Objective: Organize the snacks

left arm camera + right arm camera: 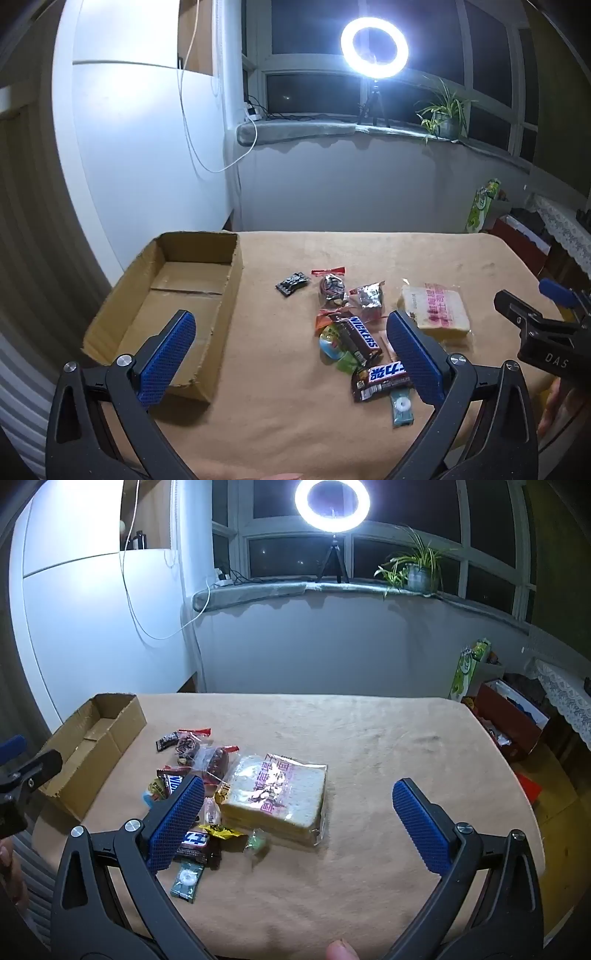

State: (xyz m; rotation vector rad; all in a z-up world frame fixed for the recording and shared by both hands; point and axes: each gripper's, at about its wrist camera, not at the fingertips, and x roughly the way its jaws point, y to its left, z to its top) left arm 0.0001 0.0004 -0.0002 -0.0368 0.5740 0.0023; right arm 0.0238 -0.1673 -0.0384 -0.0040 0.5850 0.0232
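Both the left gripper [290,354] and right gripper [299,825] are wide open and empty, so next grab a snack like the bread pack [275,794] just ahead and put it in the box [166,295].

A tan-covered table [369,738] holds a tight cluster of snacks left of centre: a bagged sliced bread loaf [275,797], a Snickers bar [360,338], a second Snickers bar [382,378] and a teal mint packet [402,402] lie touching or overlapping, with little gap to slip fingers between them. An open cardboard box [162,314] sits at the table's left edge, its walls standing up, its floor bare. Open cloth separates box and snacks. The table's right half, right of the bread, is bare cloth. Both the left gripper [291,354] and right gripper [297,825] hang above the near edge, jaws spread wide.
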